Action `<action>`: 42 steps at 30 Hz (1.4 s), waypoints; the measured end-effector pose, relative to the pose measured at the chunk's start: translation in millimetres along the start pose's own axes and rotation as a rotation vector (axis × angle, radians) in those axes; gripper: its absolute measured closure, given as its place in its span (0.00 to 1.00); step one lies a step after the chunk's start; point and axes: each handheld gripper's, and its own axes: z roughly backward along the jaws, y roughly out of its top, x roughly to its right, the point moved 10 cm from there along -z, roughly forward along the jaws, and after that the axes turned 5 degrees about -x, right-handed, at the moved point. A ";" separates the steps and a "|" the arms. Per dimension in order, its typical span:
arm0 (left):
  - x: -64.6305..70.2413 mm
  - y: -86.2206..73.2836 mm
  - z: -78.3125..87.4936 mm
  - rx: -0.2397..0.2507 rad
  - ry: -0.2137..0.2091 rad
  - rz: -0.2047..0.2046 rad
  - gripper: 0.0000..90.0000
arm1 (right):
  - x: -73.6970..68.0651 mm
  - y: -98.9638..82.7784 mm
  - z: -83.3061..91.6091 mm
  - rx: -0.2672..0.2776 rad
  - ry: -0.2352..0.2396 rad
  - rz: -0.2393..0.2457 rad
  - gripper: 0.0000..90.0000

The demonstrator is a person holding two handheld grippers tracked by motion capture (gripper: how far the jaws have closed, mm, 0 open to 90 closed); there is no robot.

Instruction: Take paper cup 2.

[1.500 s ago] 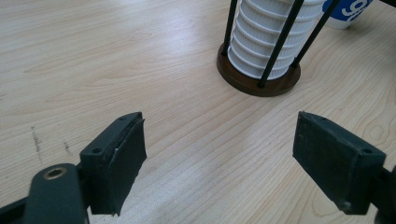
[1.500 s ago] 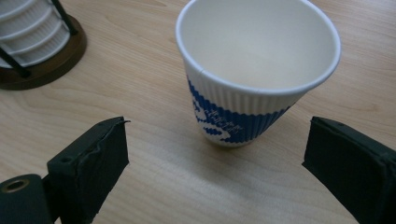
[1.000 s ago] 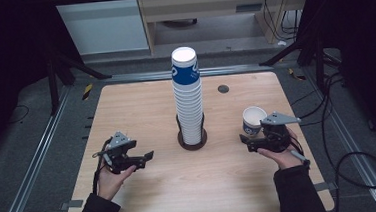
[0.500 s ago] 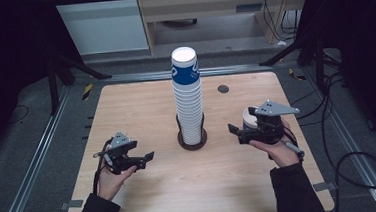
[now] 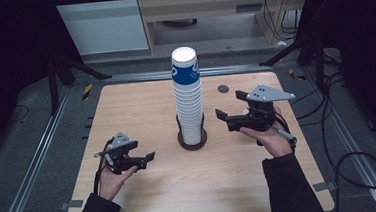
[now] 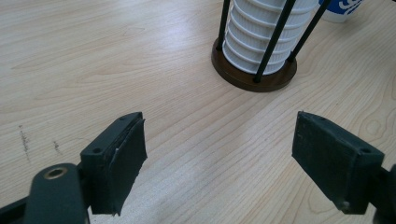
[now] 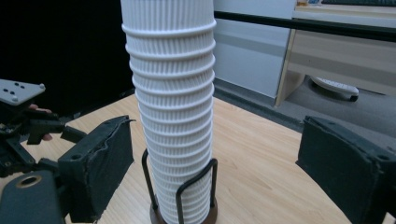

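The jaws of the right gripper [image 5: 225, 120] are held apart with nothing between them, though they have just been drawn in a little; those of the left gripper [image 5: 147, 159] are likewise spread wide and empty. The right gripper is carried above the surface [image 5: 141, 104], level and pointed at the stack of cups [image 5: 188, 101], which stands upright in a dark wire holder [image 5: 193, 138] at the middle of the surface. In the right gripper view the ribbed white column is framed between the two pads but lies farther off, so that no contact is made. The left gripper is kept low near the person's edge, well apart from the holder and aimed at its base. A loose cup [image 6: 338, 9] with a blue print can be made out in the left gripper view, standing on the surface beyond the holder. The step in hand is judged to be the approach to the stack, probably so that a cup may be taken from it. For the next move the right gripper would have to be brought forward and up until the pads lie on either side of the top cup, which bears a blue band, and then closed gently, since thin ribbed walls are easily crushed. A straight upward lift would be called for, so that the cups below are not dragged along or the column tipped.
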 end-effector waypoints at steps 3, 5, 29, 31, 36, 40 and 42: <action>-0.3 -0.4 -0.4 -0.001 0.000 0.003 0.19 | -3.9 9.0 -3.4 0.007 0.003 0.018 0.11; -0.2 -0.5 -0.3 0.001 0.002 0.006 0.19 | -7.3 14.8 -5.1 0.015 0.015 0.016 0.11; -2.7 -1.2 -1.3 -0.004 0.009 0.008 0.19 | -26.6 85.7 -43.7 0.103 0.070 0.008 0.08; -2.4 -1.5 -1.8 -0.006 0.009 0.007 0.19 | -26.5 88.4 -49.5 0.106 0.073 -0.002 0.08; -1.3 -1.9 -3.5 -0.009 0.006 0.004 0.18 | -28.2 93.3 -65.8 0.099 0.079 -0.005 0.08; -2.2 -2.0 -3.2 -0.008 0.006 0.009 0.18 | -29.0 94.5 -78.3 0.089 0.076 -0.008 0.08; -2.6 -2.1 -2.7 -0.009 0.006 0.007 0.18 | -29.6 94.8 -83.3 0.087 0.079 -0.014 0.08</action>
